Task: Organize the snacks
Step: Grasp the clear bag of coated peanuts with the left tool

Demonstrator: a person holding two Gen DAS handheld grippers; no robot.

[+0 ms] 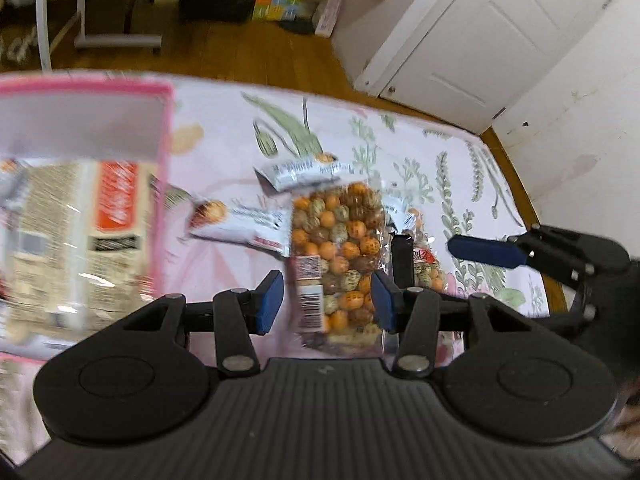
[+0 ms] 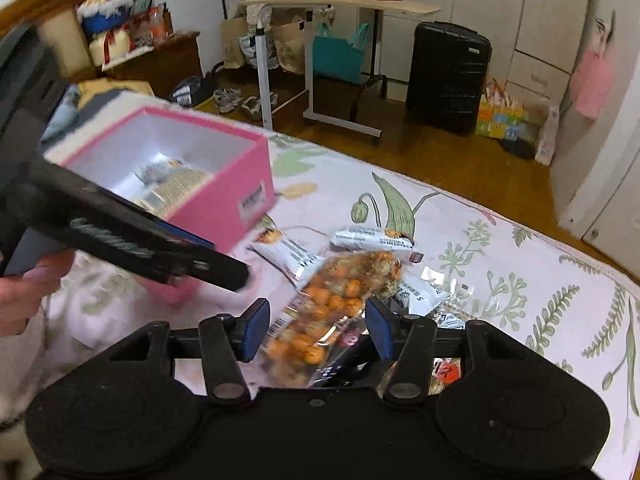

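My pink box [image 2: 224,184] near the surface's [image 1: 420,148] left edge already held at least one packet. Left: the clear bag of orange balls [image 1: 340,248] and several white packets [image 1: 296,172] mid-surface. My left hand-held gripper [image 1: 326,296] gaped around the bag, gripping nothing; my right hand-held gripper [image 2: 316,332] hovered open too.

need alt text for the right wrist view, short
The open right gripper hovers over a clear bag of orange and speckled round snacks on a floral tablecloth, with small white snack packets behind. A pink cardboard box holding a packet sits left, the left gripper crossing before it.
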